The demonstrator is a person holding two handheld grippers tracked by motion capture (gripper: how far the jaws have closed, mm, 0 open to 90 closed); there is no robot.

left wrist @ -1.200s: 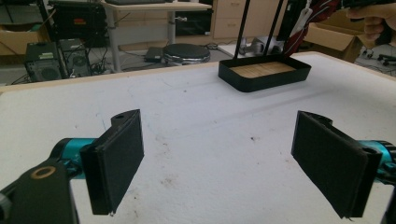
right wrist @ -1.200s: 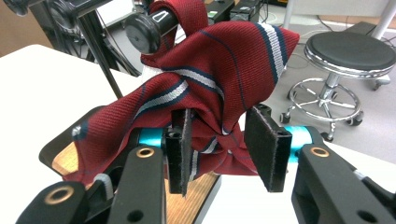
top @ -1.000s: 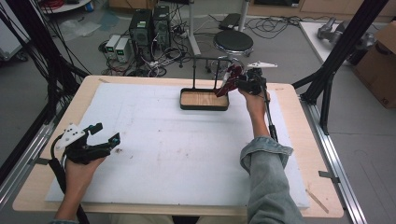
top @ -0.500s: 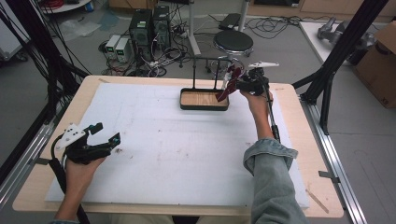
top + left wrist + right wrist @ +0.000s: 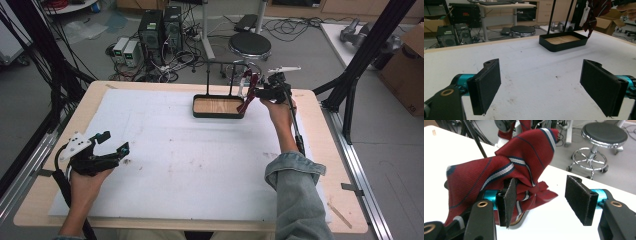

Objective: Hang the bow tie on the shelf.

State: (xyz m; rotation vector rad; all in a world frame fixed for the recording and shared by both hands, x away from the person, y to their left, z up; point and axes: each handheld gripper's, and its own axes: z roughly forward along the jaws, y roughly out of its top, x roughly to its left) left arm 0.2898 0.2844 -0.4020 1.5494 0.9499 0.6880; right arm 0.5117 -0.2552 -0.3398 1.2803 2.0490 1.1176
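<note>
Draping crumpled over one jaw — striped red cloth [image 5: 506, 175]; both grippers gape wide.

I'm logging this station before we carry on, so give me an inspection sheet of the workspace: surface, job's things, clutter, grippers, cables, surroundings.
Surface: wooden table covered by a white sheet with faint scuffs and specks.
Job's things: black tray with wooden floor and upright rack at the far edge; red striped cloth hanging at its right end.
Clutter: nothing seen on the sheet.
Grippers: left gripper over the near left of the sheet, jaws wide apart, holding nothing. Right gripper at the cloth, jaws apart; cloth drapes over one jaw, not clamped.
Cables: one trails from each gripper; tangled leads on the floor beyond the table.
Surroundings: round stool, computer towers, cardboard box.
</note>
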